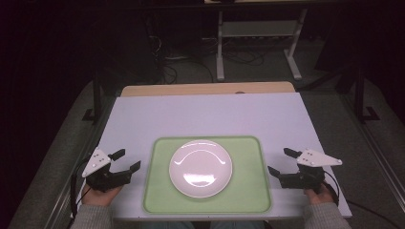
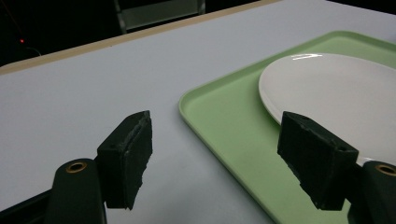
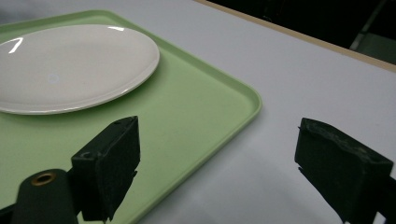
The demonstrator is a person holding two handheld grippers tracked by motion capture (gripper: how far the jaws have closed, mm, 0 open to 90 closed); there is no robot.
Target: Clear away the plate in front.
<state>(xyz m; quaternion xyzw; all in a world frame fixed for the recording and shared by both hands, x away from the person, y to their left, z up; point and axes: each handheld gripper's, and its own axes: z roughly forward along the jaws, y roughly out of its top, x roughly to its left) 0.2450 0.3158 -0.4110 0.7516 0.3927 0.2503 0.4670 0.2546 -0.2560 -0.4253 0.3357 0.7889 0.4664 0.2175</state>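
A white plate (image 1: 200, 168) lies in the middle of a light green tray (image 1: 248, 191) at the near edge of the white table. My left gripper (image 1: 128, 160) rests just left of the tray, open and empty. In the left gripper view its jaws (image 2: 215, 151) straddle the tray's left rim (image 2: 187, 100), with the plate (image 2: 336, 93) at the right. My right gripper (image 1: 281, 161) sits just right of the tray, open and empty too. In the right gripper view its jaws (image 3: 215, 163) frame the tray's right corner (image 3: 247, 100), and the plate (image 3: 70, 65) lies at the upper left.
The white table top (image 1: 205, 114) stretches bare behind the tray to a wooden strip (image 1: 205, 89) at its far edge. Beyond it stand a desk frame (image 1: 258, 43) and floor cables in a dark room. A person's hands and grey sleeves hold both grippers at the near edge.
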